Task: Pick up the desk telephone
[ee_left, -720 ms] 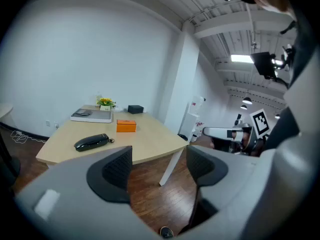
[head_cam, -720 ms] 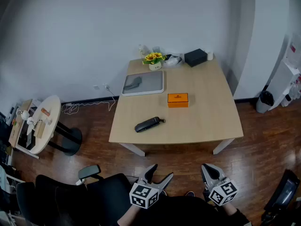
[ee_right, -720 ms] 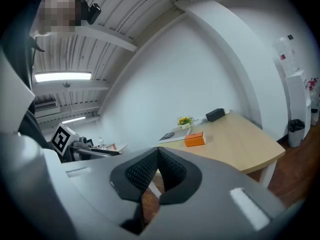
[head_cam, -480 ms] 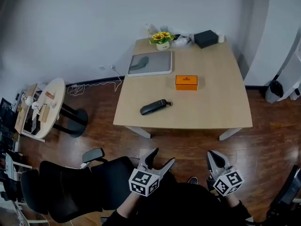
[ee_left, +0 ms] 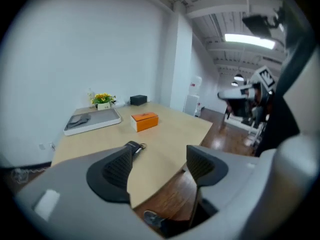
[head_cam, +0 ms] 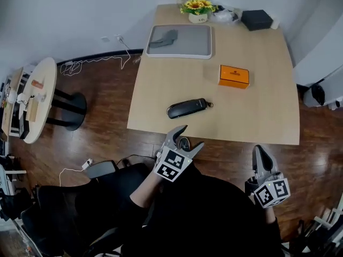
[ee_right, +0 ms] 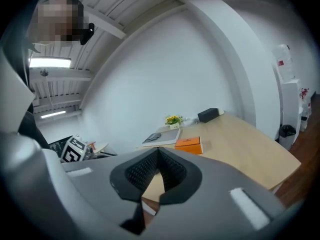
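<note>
A black, elongated handset-shaped object (head_cam: pixel 186 108) with a small ring at its right end lies on the light wooden table (head_cam: pixel 161 84), near the front edge. It shows past the left pad in the left gripper view (ee_left: pixel 134 148). My left gripper (head_cam: pixel 192 137) is open and empty, hovering at the table's front edge just short of the black object. My right gripper (head_cam: pixel 260 150) is shut on nothing, lower right, off the table over the floor. In its own view the right gripper (ee_right: pixel 157 171) has its jaws together.
An orange box (head_cam: pixel 234 76) sits mid-table. A grey tray (head_cam: pixel 182 40), a pot of yellow flowers (head_cam: pixel 198 8) and a black box (head_cam: pixel 257 19) stand along the far edge. A round side table (head_cam: pixel 32 98) and a black office chair (head_cam: pixel 102 197) are at left.
The table has come much nearer in the head view. My left gripper has moved forward to the table's front edge, still open. The right gripper stays shut and low.
</note>
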